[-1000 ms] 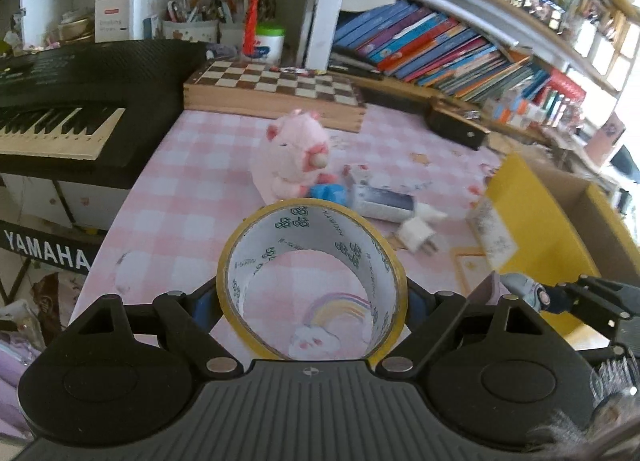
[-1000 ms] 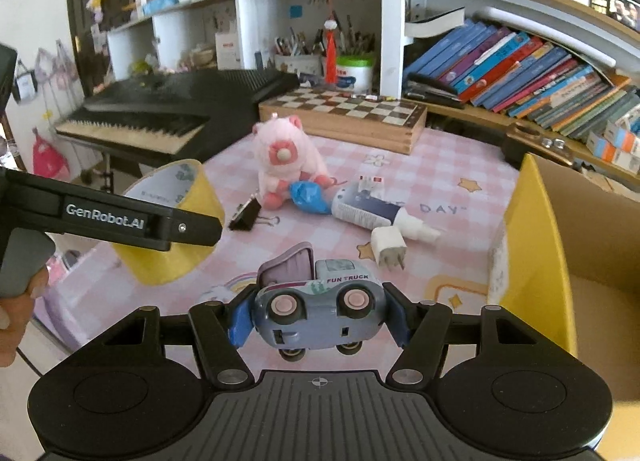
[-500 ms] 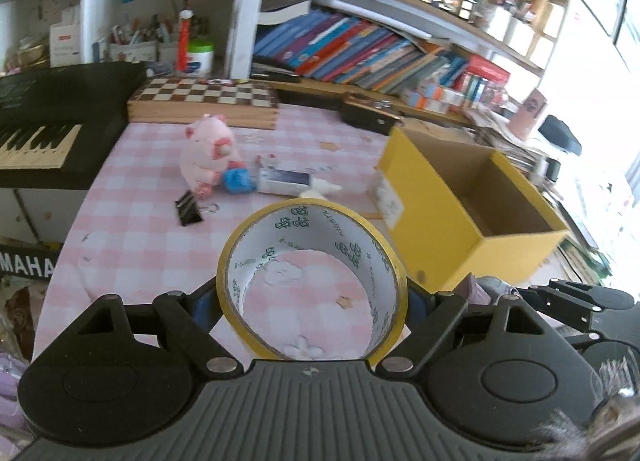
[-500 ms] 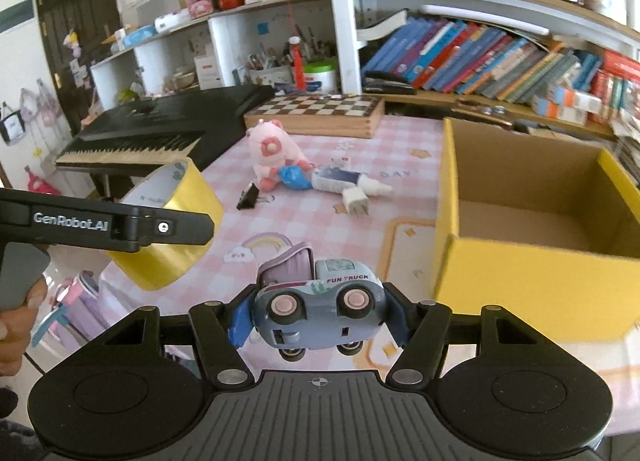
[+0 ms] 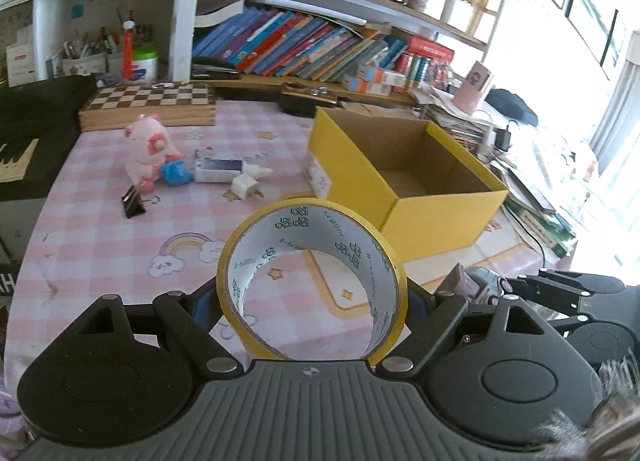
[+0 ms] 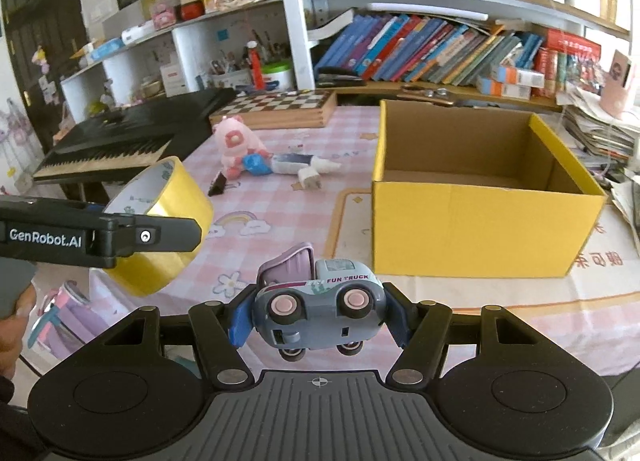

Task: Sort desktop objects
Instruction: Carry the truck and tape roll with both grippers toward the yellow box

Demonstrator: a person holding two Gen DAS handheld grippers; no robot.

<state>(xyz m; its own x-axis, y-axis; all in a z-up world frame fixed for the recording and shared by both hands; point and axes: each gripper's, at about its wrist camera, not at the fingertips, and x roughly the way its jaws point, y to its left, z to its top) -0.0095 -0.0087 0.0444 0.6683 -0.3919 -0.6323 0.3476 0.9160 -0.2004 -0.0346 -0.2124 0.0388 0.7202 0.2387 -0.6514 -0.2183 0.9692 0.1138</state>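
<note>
L gripper squeezes the yellow tape roll; R gripper pinches the toy truck. Both hang in air near the empty yellow box, prob. to drop in.

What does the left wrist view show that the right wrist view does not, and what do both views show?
Only the left wrist view shows the printed white inside of the tape roll, seen through its ring between the left gripper's fingers.

Only the right wrist view shows the toy truck whole, wheels toward the camera, clamped in the right gripper. It also shows the keyboard's keys and the left gripper from the side.

Both show the empty yellow box, the pink plush toy, the black binder clip, the white plug and the chessboard.
</note>
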